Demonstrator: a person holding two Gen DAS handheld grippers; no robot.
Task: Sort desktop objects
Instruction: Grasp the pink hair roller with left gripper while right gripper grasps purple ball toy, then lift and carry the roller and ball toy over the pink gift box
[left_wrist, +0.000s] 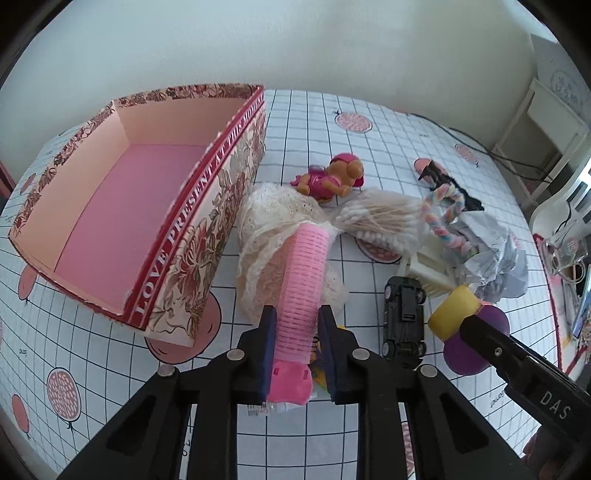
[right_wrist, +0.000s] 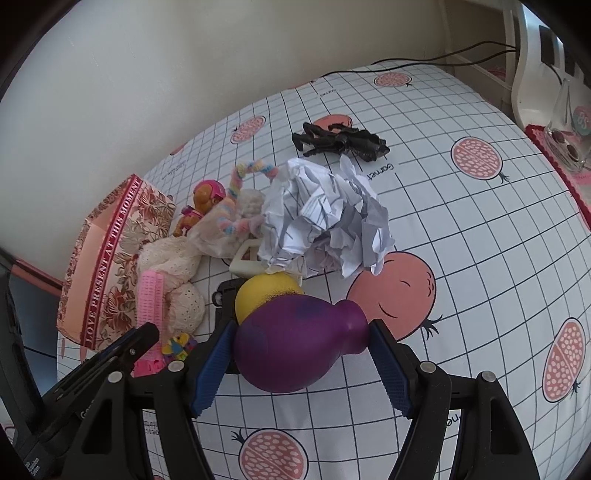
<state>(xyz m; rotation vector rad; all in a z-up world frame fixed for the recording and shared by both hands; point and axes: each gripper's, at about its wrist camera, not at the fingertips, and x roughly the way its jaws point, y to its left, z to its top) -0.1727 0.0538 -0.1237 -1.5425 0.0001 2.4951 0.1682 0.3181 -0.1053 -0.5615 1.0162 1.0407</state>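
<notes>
A: Where is the pink hair roller (left_wrist: 303, 280)?
B: Clamped in the left gripper (left_wrist: 297, 325), lying on the lace cloth (left_wrist: 266, 221) just beside the open floral box (left_wrist: 207, 206).
A: And the right gripper (right_wrist: 301, 345)?
B: Its 2 pads press the purple-and-yellow toy (right_wrist: 291, 343); crumpled paper (right_wrist: 325, 214) lies just behind.

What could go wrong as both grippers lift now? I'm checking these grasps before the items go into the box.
1. The left gripper pinches the pink hair roller near one end; its far end lies on the lace cloth, which might snag and drag along.
2. The right gripper spans the rounded purple and yellow toy; it could slip or roll out.
</notes>
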